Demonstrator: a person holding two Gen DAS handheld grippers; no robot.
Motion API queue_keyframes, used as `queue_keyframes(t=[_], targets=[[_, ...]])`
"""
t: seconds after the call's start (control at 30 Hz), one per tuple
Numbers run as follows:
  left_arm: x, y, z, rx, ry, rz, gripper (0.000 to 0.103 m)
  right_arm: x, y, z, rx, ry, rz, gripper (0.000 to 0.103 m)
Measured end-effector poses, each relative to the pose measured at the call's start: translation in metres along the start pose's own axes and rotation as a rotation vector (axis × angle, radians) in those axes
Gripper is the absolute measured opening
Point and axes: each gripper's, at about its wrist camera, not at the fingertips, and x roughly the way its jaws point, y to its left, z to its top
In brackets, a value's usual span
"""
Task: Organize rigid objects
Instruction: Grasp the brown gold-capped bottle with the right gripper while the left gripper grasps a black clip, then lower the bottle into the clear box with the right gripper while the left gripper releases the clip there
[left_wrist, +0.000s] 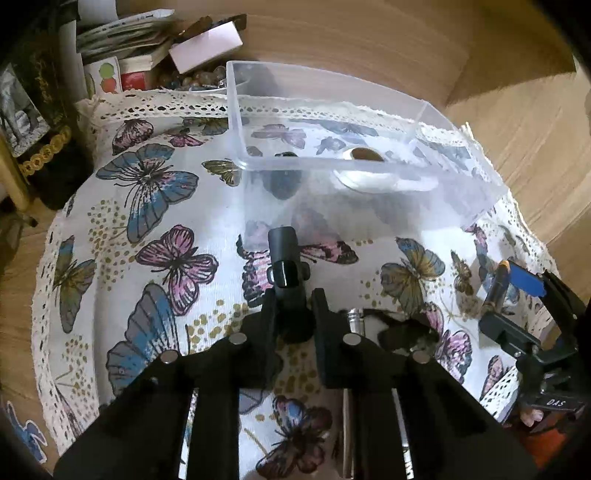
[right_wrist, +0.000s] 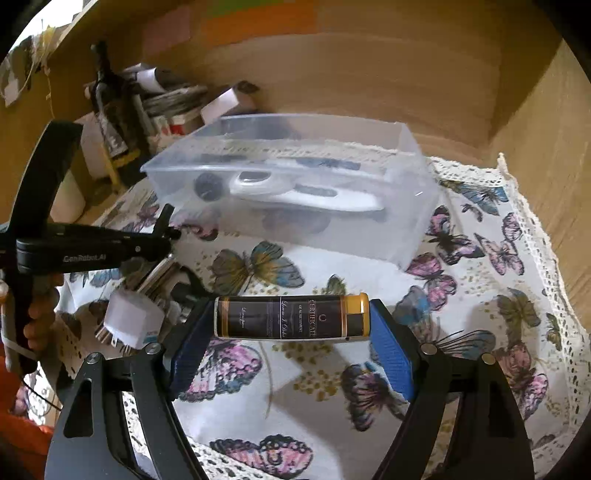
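Observation:
In the left wrist view my left gripper (left_wrist: 291, 306) is shut on a small black cylinder (left_wrist: 283, 258) that sticks up between its black fingers, above the butterfly cloth. Beyond it stands a clear plastic box (left_wrist: 369, 166) holding a black round piece (left_wrist: 284, 177) and a white item (left_wrist: 369, 177). My right gripper (right_wrist: 291, 332) is shut on a dark brown tube with a gold cap (right_wrist: 291, 317), held crosswise between the blue pads (right_wrist: 391, 354). The box (right_wrist: 369, 229) lies just beyond it. The left gripper (right_wrist: 162, 236) shows at the left.
A butterfly-print cloth with lace edging (right_wrist: 480, 295) covers the surface. A white block with bristles (right_wrist: 133, 321) and a silver metal piece (left_wrist: 354, 317) lie near the grippers. Books and boxes (left_wrist: 147, 48) pile up at the back left. Wooden walls (right_wrist: 369, 74) close the back and right.

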Motion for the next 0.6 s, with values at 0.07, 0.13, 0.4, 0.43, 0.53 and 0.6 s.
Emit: queue_keyframes(t=[0.07,0.13,0.4,0.43,0.53,0.6], targets=[[-0.003,0.0,-0.001,0.003,-0.014,0.007,0.016,-0.002,-0.003,0.004,0.005,-0.013,-0.005,0.079],[-0.01,0.0,-0.004,0.012,-0.035,0.024,0.016,-0.004,-0.004,0.007,0.007,-0.026,-0.01,0.079],[-0.051,-0.007,-0.012,0.074,-0.154,0.07,0.016,-0.014,-0.006,0.02,0.004,-0.082,-0.031,0.079],[-0.057,-0.008,-0.013,0.08,-0.171,0.075,0.016,-0.016,-0.006,0.022,0.005,-0.092,-0.034,0.079],[-0.072,-0.009,-0.009,0.087,-0.22,0.075,0.016,-0.021,-0.008,0.03,0.007,-0.12,-0.042,0.079],[-0.081,-0.009,-0.004,0.087,-0.251,0.068,0.016,-0.023,-0.007,0.035,0.005,-0.138,-0.048,0.08]])
